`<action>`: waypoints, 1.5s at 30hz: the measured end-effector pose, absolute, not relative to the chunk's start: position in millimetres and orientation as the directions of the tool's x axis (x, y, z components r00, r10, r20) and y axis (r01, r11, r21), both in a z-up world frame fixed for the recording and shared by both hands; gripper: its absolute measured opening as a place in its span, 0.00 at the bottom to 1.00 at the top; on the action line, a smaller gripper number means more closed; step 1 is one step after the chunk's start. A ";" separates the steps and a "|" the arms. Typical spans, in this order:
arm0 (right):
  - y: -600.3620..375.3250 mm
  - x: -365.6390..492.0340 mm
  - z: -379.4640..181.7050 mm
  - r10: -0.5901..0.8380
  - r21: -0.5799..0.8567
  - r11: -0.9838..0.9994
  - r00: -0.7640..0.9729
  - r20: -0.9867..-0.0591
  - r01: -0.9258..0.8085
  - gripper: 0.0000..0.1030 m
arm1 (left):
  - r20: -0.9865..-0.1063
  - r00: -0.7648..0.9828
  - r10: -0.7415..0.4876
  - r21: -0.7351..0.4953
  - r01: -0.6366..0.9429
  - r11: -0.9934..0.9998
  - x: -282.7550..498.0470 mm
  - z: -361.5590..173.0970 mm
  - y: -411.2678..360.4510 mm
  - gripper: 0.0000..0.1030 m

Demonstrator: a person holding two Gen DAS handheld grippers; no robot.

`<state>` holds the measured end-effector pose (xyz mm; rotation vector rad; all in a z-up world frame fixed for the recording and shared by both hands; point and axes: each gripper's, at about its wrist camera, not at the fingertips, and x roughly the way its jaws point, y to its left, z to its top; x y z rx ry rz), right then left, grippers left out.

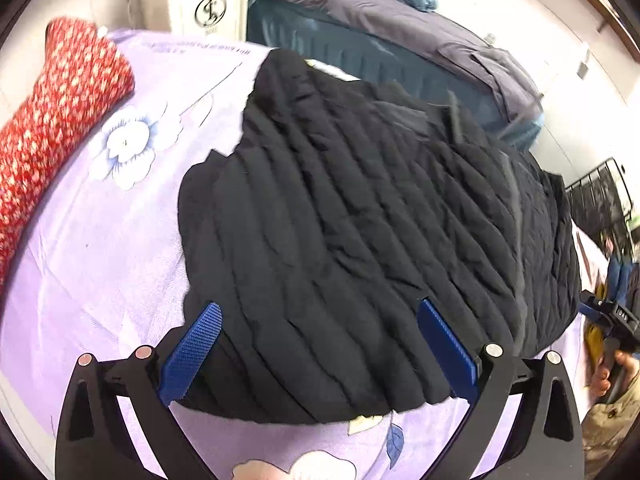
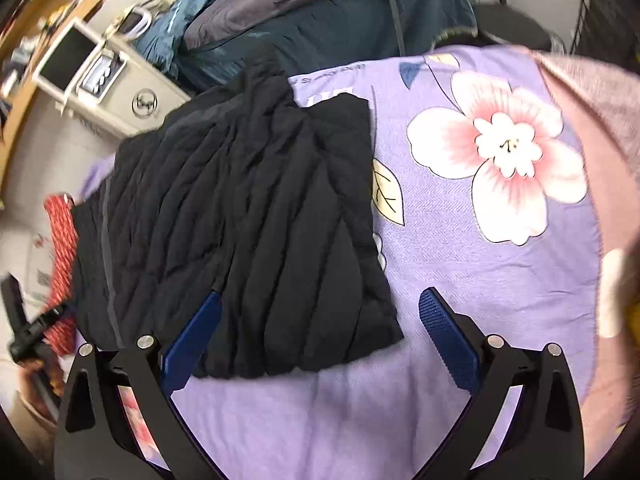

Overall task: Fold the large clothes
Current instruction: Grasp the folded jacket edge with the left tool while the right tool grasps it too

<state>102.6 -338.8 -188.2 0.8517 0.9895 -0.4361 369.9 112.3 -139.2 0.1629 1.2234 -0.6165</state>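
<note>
— Where is the garment found?

— A black quilted puffer jacket (image 1: 360,220) is seen spread on a lilac bedsheet printed with flowers (image 1: 100,240), already doubled into a rough rectangle with its near hem towards both cameras. A red pillow with a white pattern (image 1: 60,120) is seen at the sheet's far left, well apart from the jacket.

— And the fingers?

— The left gripper (image 1: 320,344) is held wide apart over the near hem, nothing being clasped; the blue ribbed pads (image 1: 192,352) are seen above the fabric, and contact cannot be judged. The right gripper (image 2: 320,340) is likewise spread with nothing held, one pad above the jacket's near right corner, the other over bare sheet.

— How is the jacket expected to handle?

— It is judged light, soft and puffy, with a smooth shell that may slide, so a fold is likely to spring back unless pressed. A hold is best taken at the two near corners of the hem, where layers can be pinched together and carried over as one.
</note>
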 end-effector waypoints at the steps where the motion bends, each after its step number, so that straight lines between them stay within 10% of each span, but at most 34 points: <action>1: -341.6 104.5 -191.0 0.058 0.441 0.594 0.510 -0.858 0.673 0.95 | -0.914 0.193 -0.357 -0.213 0.521 0.826 373.9 -141.6 112.4 0.94; 29: -380.0 178.1 -252.9 0.276 0.576 0.486 0.510 -0.815 0.658 0.90 | -0.883 -0.070 -0.464 -0.460 0.323 0.827 481.6 -225.6 108.8 0.95; 40: -362.4 176.4 -228.6 0.192 0.529 0.527 0.513 -0.837 0.665 0.33 | -0.850 -0.020 -0.527 -0.507 0.303 0.807 460.9 -207.6 115.4 0.48; 45: -344.2 179.7 -198.4 0.127 0.483 0.584 0.515 -0.848 0.652 0.22 | -0.805 0.013 -0.593 -0.566 0.281 0.775 444.2 -182.2 122.7 0.32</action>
